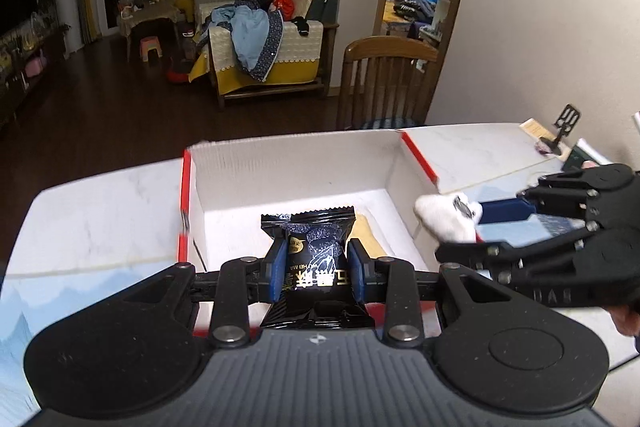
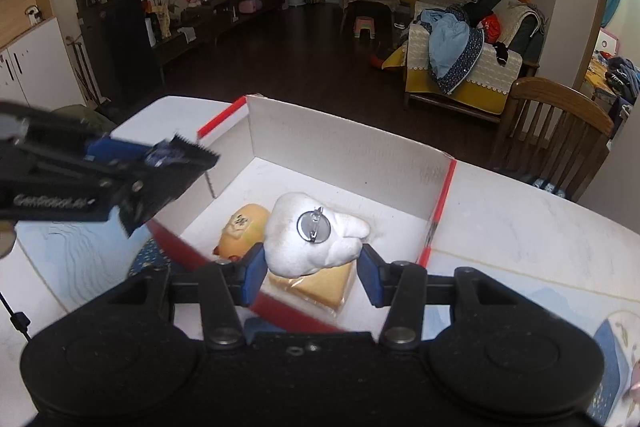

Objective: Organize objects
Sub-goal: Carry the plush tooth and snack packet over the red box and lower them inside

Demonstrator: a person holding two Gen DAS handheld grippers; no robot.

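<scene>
Both grippers loaded over the box [image 1: 296,163]
Left gripper [image 1: 316,269] clamps black snack packet [image 1: 314,259]; right gripper [image 2: 310,269] pinches white plush [image 2: 312,235].

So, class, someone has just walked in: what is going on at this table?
A person is sorting small things into an open white cardboard box with red edges. The left gripper is shut on a black snack packet. The right gripper holds a white plush badge over the box. An orange plush toy and a yellow packet lie below.
</scene>
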